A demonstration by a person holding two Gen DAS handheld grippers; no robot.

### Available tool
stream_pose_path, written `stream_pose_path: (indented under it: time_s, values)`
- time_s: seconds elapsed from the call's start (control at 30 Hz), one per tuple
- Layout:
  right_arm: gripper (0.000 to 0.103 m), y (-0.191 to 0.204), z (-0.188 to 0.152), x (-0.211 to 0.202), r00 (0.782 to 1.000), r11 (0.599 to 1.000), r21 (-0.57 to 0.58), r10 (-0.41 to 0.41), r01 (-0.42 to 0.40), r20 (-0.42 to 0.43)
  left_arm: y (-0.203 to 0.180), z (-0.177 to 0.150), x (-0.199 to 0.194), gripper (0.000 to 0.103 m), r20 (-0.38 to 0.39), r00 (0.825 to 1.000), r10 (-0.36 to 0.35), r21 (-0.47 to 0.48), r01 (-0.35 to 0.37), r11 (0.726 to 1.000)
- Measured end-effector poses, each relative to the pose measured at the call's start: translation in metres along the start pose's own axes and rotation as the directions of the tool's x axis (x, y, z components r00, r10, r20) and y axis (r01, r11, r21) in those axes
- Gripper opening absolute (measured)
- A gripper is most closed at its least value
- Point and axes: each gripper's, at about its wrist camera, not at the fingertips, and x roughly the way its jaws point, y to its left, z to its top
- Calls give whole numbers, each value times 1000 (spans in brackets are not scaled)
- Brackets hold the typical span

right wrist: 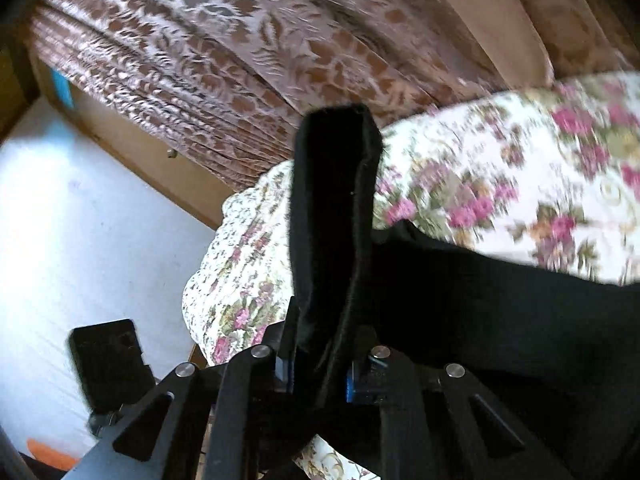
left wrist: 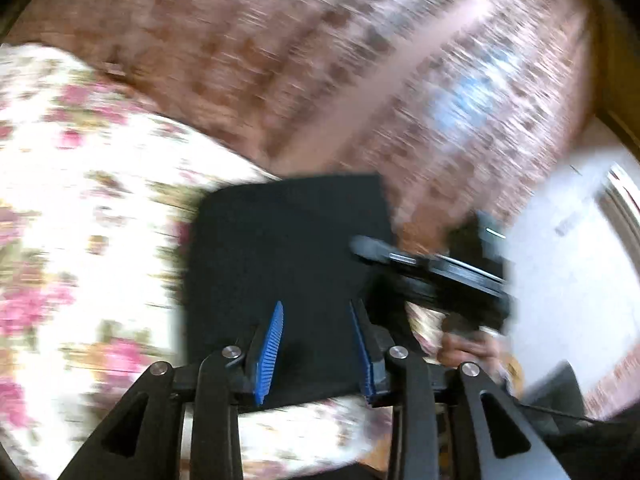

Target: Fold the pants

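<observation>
The black pants [left wrist: 288,248] lie folded on a floral bedspread [left wrist: 80,200]. My left gripper [left wrist: 316,320] is open, its blue pads [left wrist: 270,352] spread just above the pants' near edge and holding nothing. The right gripper [left wrist: 432,268] shows at the pants' right edge in the left wrist view. In the right wrist view my right gripper [right wrist: 320,364] is shut on a fold of the black pants [right wrist: 332,208], which stands up between the fingers; the rest of the cloth [right wrist: 500,312] trails to the right over the bedspread [right wrist: 500,184]. Both views are motion-blurred.
A brown patterned curtain [left wrist: 320,60] hangs behind the bed and also shows in the right wrist view [right wrist: 200,60]. A pale floor [right wrist: 80,220] lies left of the bed, with a black device [right wrist: 108,360] on it. A wooden frame edge [right wrist: 132,152] runs along the floor.
</observation>
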Motion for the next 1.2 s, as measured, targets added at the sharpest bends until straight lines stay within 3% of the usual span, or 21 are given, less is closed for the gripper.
stream_pose_path:
  time_s: [0.07,0.2,0.4,0.5,0.7,0.9,1.0,1.03,1.13,1.2]
  values:
    - [16,12,5,-9,1000,999,-39,-1,2,8,23,4,-6,34,16,996,83,-52,-83,995]
    - [16,28,10,-27,1000,997,-80,-6,8,25,47,4,-3,35,18,987,158,-105,-155,982]
    - [16,25,8,-66,998,994,-100,-37,42,53,37,-1,34,35,-60,993,98,-73,-102,992]
    - [16,12,3,-89,995,994,-83,-64,70,71,19,-5,60,35,-115,993,33,-49,-39,998]
    - [16,-52,-17,-115,984,985,35,-169,167,60,-18,-25,108,35,-256,967,-19,19,25,1000]
    - [9,-139,-42,-133,965,945,227,-255,236,61,-34,-37,127,36,-288,958,16,81,8,997]
    - [14,-158,-53,-136,974,938,294,-216,185,74,-33,-38,130,36,-295,955,16,71,5,997]
    - [26,-162,-60,-140,979,937,322,-178,138,99,-34,-38,130,36,-295,956,13,65,6,998]
    - [29,-162,-69,-147,982,939,340,-102,44,157,-33,-36,131,36,-294,956,8,59,9,998]
    - [31,-157,-74,-146,984,942,334,-84,28,154,-33,-36,131,36,-292,956,8,62,10,998]
